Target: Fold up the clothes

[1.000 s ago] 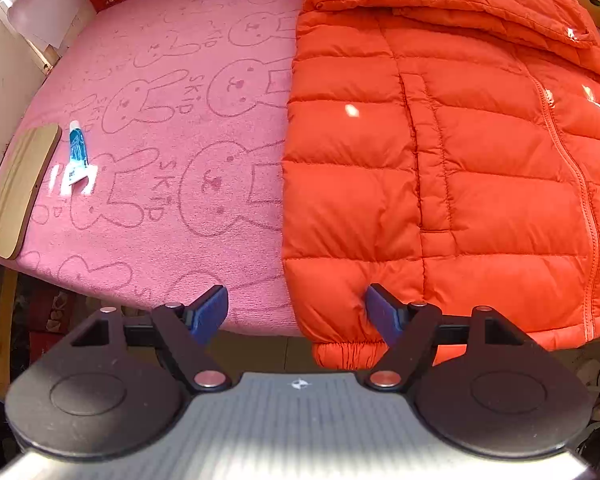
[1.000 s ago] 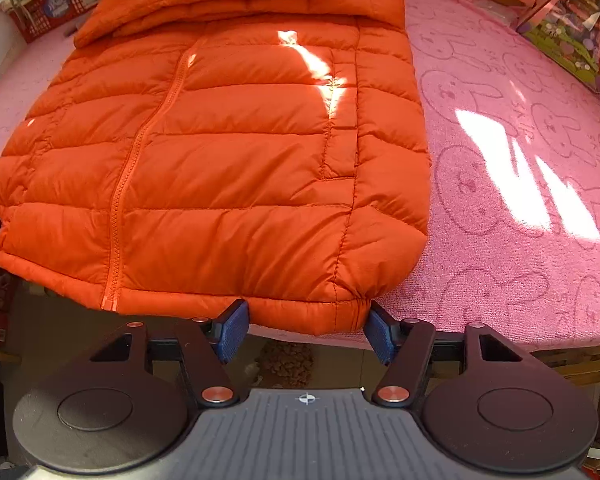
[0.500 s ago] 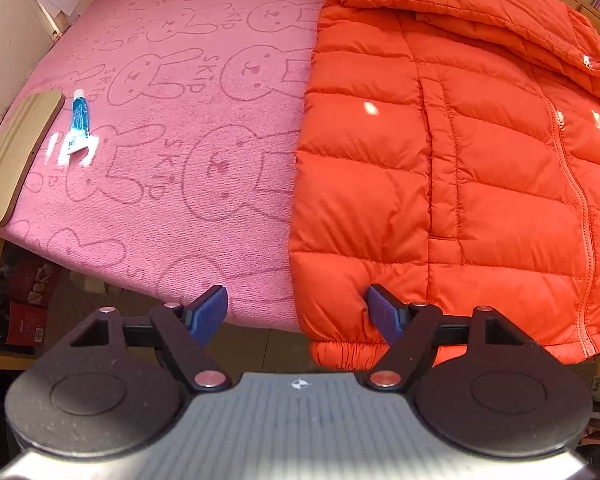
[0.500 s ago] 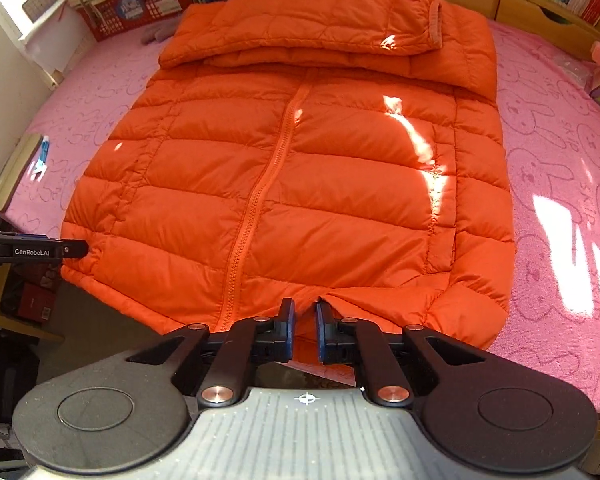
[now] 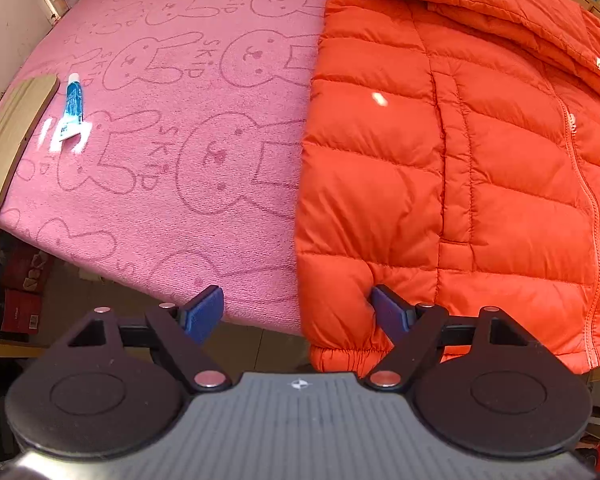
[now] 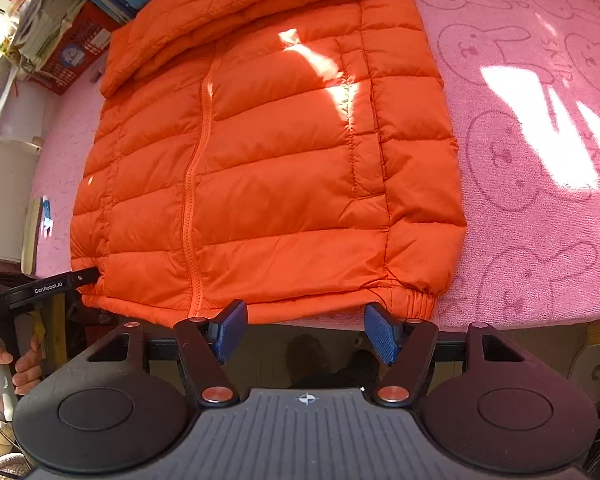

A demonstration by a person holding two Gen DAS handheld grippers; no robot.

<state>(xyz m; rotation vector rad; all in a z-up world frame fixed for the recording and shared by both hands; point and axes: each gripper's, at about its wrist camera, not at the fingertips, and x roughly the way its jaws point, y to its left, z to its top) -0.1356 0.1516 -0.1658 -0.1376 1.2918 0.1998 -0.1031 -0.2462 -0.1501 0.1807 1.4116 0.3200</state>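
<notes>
An orange puffer jacket [image 5: 440, 160] lies flat and zipped on the pink bunny-print cover [image 5: 180, 120], hood at the far end, hem hanging over the near edge. My left gripper [image 5: 296, 312] is open around the jacket's lower left corner, and its right finger [image 5: 388, 312] presses into the fabric. In the right wrist view, the jacket [image 6: 268, 168] fills the middle. My right gripper [image 6: 306, 332] is open just below the hem, right of the zipper, holding nothing. The left gripper [image 6: 60, 284] shows at the jacket's left corner, held by a hand [image 6: 4, 372].
A small blue tube [image 5: 73, 108] and a wooden board [image 5: 12, 140] lie at the cover's left edge. A red basket [image 6: 76, 56] and stacked books stand at the far left corner. Bare pink cover [image 6: 540, 140] lies right of the jacket. Floor shows below the near edge.
My right gripper, shut at the hem by the zipper half a second ago, now stands open and has swung rightward. My left gripper has moved in closer around the jacket's corner.
</notes>
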